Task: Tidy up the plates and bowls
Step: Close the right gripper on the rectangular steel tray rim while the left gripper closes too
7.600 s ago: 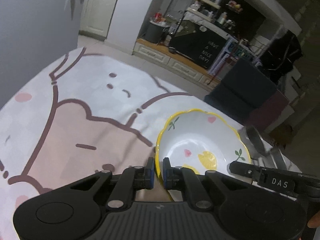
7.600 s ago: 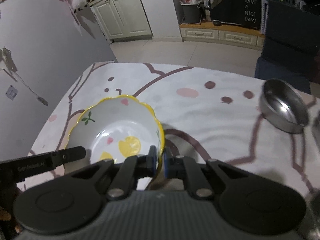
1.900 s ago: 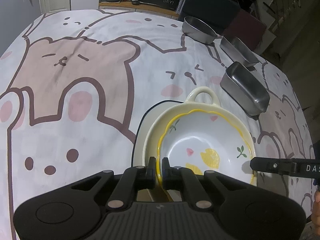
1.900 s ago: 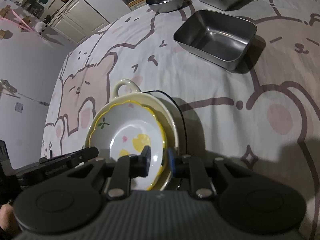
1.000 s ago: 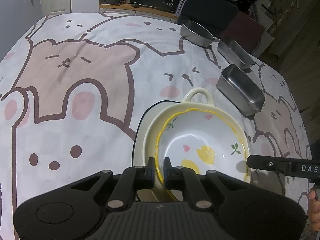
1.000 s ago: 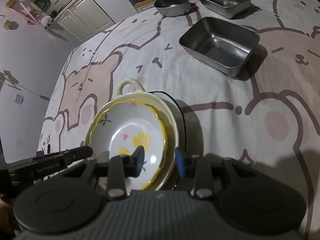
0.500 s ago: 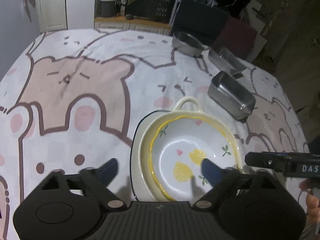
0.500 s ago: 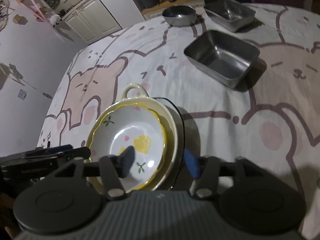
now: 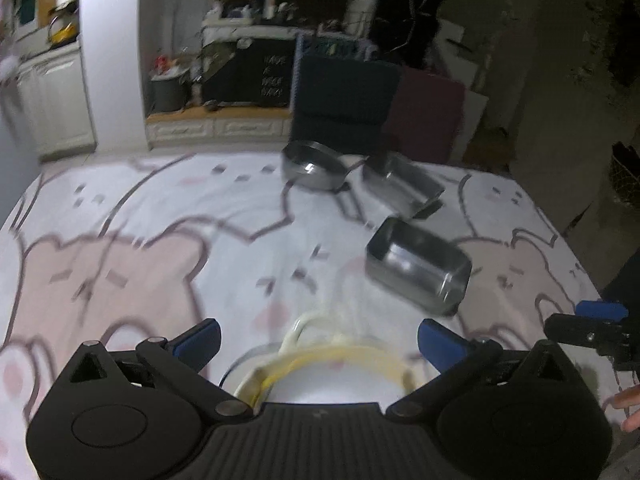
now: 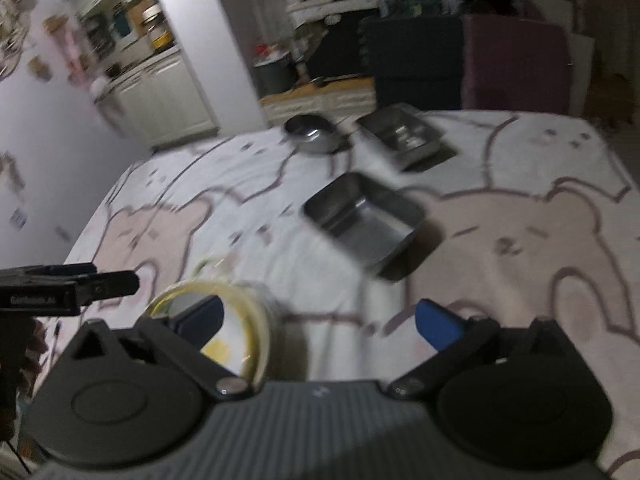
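The yellow-rimmed lemon bowl (image 9: 332,380) sits nested in a cream handled dish (image 9: 298,330) on the bear-print tablecloth, low in both views and partly hidden by the gripper bodies. My left gripper (image 9: 320,340) hangs above and behind it, jaws opening wide, nothing between the blue pads. In the right wrist view the same bowl (image 10: 244,320) lies lower left. My right gripper (image 10: 318,318) is lifted off it too, jaws opening, nothing held. Each gripper's finger shows at the edge of the other's view. Both views are motion-blurred.
Beyond the stack stand a deep steel tin (image 9: 416,268), a shallow steel tray (image 9: 404,184) and a round steel bowl (image 9: 312,168). A dark blue chair (image 9: 344,108) and a maroon one (image 9: 428,120) stand at the table's far edge. A person's fingertips (image 9: 628,404) show at the right.
Both grippers let go of the lemon bowl's rim, spread wide and rose back from it. The bowl stays nested in the cream dish.
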Available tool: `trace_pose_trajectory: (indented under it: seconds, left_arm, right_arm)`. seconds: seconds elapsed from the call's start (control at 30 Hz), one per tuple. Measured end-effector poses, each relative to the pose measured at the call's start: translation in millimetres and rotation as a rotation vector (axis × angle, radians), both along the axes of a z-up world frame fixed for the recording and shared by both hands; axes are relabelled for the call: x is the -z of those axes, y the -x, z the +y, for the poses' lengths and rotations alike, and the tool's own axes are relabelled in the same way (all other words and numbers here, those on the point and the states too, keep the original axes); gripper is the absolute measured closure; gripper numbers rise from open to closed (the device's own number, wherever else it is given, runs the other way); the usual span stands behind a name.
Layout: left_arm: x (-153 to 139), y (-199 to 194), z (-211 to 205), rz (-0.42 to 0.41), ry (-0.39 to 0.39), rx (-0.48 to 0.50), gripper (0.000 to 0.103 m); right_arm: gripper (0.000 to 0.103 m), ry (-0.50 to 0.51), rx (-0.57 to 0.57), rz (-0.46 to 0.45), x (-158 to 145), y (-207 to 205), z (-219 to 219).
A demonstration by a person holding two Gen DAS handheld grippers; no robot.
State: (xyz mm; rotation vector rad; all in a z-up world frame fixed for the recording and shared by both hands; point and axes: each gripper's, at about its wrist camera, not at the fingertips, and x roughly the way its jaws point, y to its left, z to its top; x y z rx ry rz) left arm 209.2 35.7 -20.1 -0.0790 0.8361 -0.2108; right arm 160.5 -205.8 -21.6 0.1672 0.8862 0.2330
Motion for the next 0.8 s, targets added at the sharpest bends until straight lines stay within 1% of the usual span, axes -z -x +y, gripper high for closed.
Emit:
trace_pose_trajectory:
  seconds: [0.1, 0.17, 0.23, 0.3, 0.37, 0.43, 0.47, 0.53, 0.6, 0.63, 0.7, 0.8]
  left_arm:
    - [1, -27, -15, -0.012, 0.0, 0.016, 0.0]
    - [3, -46, -26, -0.015, 0.007, 0.028, 0.0]
    - [4, -66, -38, -0.025, 0.01, 0.035, 0.0]
    - [6, -87, -50, -0.034, 0.01, 0.054, 0.0]
    - [9, -107, -64, -0.034, 0.002, 0.086, 0.0]
    - [15, -124, -77, -0.029, 0.004, 0.127, 0.0]
    - [18, -132, -83, -0.028, 0.008, 0.147, 0.001]
    - [27, -147, -96, -0.015, 0.013, 0.171, 0.006]
    - [38, -159, -105, 0.014, 0.031, 0.189, 0.016]
    - [46, -165, -110, 0.031, 0.033, 0.194, 0.018]
    - [61, -175, -119, 0.06, 0.013, 0.202, 0.028]
    - [81, -187, -127, 0.104, -0.03, 0.211, 0.038]
  right_arm:
    - [0.0, 0.005, 0.055, -0.005, -3, -14, -22]
    - [0.0, -0.005, 0.096, 0.007, -2, -26, -36]
    - [0.0, -0.033, 0.128, 0.035, 3, -40, -48]
    - [0.001, -0.085, 0.168, 0.08, 10, -54, -60]
    - [0.005, -0.128, 0.217, 0.113, 17, -67, -69]
    - [0.016, -0.167, 0.243, 0.13, 25, -78, -74]
    - [0.019, -0.18, 0.251, 0.136, 28, -83, -75]
    - [0.032, -0.214, 0.271, 0.164, 37, -94, -77]
    - [0.039, -0.254, 0.302, 0.203, 48, -99, -75]
    - [0.042, -0.269, 0.313, 0.22, 54, -104, -76]
    - [0.046, -0.28, 0.327, 0.246, 67, -115, -76]
    - [0.051, -0.284, 0.343, 0.264, 80, -126, -74]
